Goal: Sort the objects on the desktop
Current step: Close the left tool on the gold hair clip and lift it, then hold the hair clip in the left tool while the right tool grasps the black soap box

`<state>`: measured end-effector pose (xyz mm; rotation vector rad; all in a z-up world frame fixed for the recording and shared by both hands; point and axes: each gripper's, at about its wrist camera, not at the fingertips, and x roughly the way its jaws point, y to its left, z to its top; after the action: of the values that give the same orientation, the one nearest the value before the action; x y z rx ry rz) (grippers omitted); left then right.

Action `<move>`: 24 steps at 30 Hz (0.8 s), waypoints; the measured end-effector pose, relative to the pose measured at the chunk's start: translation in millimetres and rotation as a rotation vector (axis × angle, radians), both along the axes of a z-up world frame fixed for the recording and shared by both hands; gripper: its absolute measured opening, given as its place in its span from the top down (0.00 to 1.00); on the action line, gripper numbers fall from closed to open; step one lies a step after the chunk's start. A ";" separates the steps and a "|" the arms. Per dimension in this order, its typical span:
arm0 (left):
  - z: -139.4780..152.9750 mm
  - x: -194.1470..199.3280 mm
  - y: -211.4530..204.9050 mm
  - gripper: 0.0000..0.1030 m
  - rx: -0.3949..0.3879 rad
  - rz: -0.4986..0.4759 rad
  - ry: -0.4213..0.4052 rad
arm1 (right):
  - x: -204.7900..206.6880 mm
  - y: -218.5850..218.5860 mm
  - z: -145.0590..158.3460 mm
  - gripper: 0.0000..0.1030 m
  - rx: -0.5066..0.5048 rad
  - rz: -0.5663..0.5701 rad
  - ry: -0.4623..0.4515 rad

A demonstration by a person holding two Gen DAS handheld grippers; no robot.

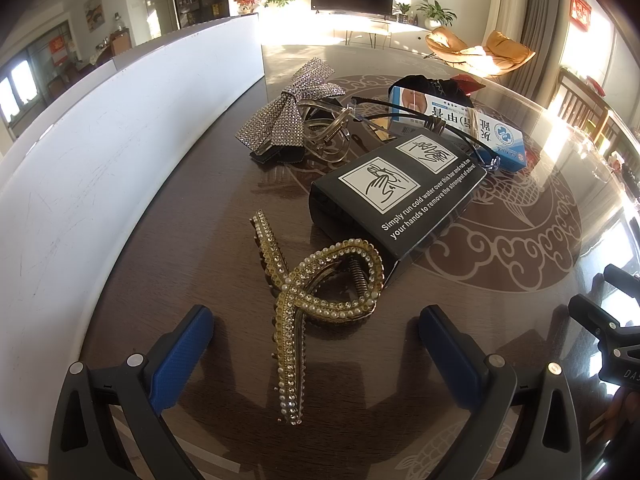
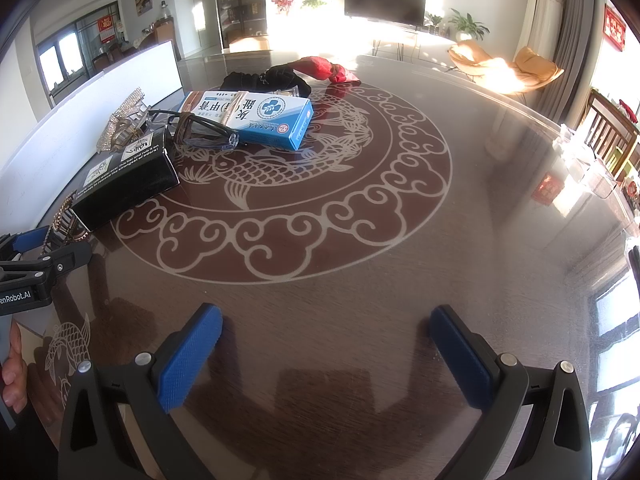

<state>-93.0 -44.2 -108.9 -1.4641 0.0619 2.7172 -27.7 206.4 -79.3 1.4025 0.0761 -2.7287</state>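
Hovering low at frame bottom, the left gripper [image 1: 316, 354] gapes wide and empty, straddling a gold pearl-studded hair claw [image 1: 308, 300]; the right gripper [image 2: 326, 354] likewise wide, empty.

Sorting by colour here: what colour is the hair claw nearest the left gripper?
Gold, studded with pearls and clear stones: the hair claw, clearest in the left wrist view.

Bare table [image 2: 500, 200] rightward (clutter, white box [image 1: 80, 184] leftward)

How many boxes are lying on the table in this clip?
2. A black box lies beside the gold hair clip near the left tool; a blue and white box lies farther back, under the glasses. Others may be hidden.
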 end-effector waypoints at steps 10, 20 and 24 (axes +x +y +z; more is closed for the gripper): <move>7.7 5.1 -3.2 0.45 0.008 0.010 0.041 | 0.4 -0.4 0.0 0.00 0.000 0.000 0.000; 16.0 7.4 -36.2 0.60 0.112 0.127 0.046 | -3.6 -2.0 0.5 0.00 -0.001 0.014 -0.018; 17.1 5.9 -48.5 0.60 0.142 0.184 0.050 | -24.1 -20.8 15.6 0.00 -0.136 0.087 -0.025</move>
<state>-87.1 -92.7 -91.8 -1.4289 -0.2706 2.8313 -51.8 185.6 -63.7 1.3622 -0.0483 -2.5921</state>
